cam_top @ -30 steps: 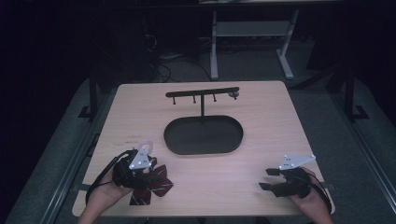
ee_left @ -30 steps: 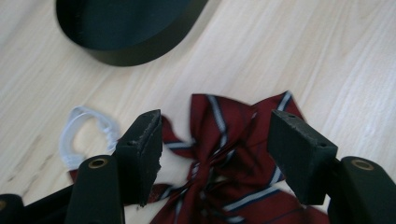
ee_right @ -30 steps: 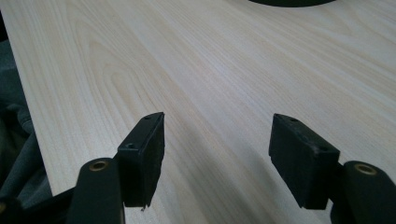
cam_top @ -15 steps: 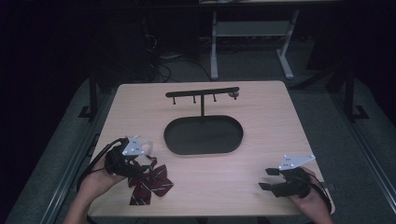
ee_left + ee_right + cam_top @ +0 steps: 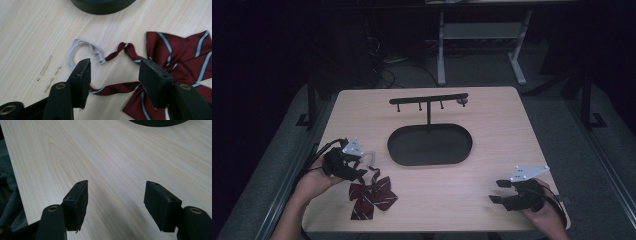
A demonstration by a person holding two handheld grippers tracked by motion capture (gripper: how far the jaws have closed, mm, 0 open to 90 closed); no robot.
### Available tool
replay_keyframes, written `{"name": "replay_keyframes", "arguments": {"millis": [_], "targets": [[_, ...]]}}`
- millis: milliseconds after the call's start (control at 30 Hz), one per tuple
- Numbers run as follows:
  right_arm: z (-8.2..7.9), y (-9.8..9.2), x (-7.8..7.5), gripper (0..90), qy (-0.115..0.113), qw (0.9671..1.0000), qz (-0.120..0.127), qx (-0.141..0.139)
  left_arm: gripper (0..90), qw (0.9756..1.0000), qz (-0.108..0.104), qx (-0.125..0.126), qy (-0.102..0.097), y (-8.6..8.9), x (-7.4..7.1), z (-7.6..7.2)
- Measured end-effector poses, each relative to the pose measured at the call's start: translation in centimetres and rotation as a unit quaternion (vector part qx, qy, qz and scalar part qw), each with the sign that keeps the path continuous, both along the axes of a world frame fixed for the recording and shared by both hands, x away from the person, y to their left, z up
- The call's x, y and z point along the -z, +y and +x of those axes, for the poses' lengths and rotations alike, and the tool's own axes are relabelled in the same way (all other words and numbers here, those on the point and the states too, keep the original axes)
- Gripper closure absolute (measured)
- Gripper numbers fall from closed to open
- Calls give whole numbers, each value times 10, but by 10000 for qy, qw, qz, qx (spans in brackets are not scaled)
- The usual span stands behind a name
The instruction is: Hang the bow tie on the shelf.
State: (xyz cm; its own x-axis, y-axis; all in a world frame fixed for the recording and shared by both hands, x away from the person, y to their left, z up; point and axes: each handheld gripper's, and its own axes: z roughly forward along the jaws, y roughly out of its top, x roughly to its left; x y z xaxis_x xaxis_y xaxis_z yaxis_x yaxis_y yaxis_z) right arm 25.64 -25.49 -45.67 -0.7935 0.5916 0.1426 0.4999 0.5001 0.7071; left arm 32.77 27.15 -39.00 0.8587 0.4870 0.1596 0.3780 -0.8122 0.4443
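The bow tie is woven, striped maroon cloth with a white elastic loop; the table is pale, matt wood grain; the tray looks matt black.

Light wood-grain table, rounded corners, standing on grey carpet floor. Directly on it: black oval tray base at centre, with a thin upright post carrying a black hook bar above the far half of the top. Dark red striped bow tie lies flat near the front left edge, well apart from the tray; its twisted red strap runs out to a white elastic loop lying on the wood. A few faint scuff marks on the surface just beside the loop. Front right part of the top is bare wood.
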Motion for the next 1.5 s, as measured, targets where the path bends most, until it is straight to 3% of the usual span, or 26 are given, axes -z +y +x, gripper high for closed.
{"name": "replay_keyframes", "arguments": {"millis": [267, 800, 1167, 1500], "targets": [[0, 1, 0, 354, -13, 10000, -34, -36, 477, 9997, 137, -105, 156, 9, 3, 18], [0, 0, -1, 355, -46, 10000, -51, -28, 592, 9969, 150, -490, 600, 23, 19, 47], [-1, -1, -2, 355, -55, 10000, -50, 4, 652, 9933, 418, -594, 898, 22, 32, 59], [-2, -2, -3, 355, -65, 10000, -30, 14, 731, 9914, 509, -661, 1010, 23, 37, 62]]}}
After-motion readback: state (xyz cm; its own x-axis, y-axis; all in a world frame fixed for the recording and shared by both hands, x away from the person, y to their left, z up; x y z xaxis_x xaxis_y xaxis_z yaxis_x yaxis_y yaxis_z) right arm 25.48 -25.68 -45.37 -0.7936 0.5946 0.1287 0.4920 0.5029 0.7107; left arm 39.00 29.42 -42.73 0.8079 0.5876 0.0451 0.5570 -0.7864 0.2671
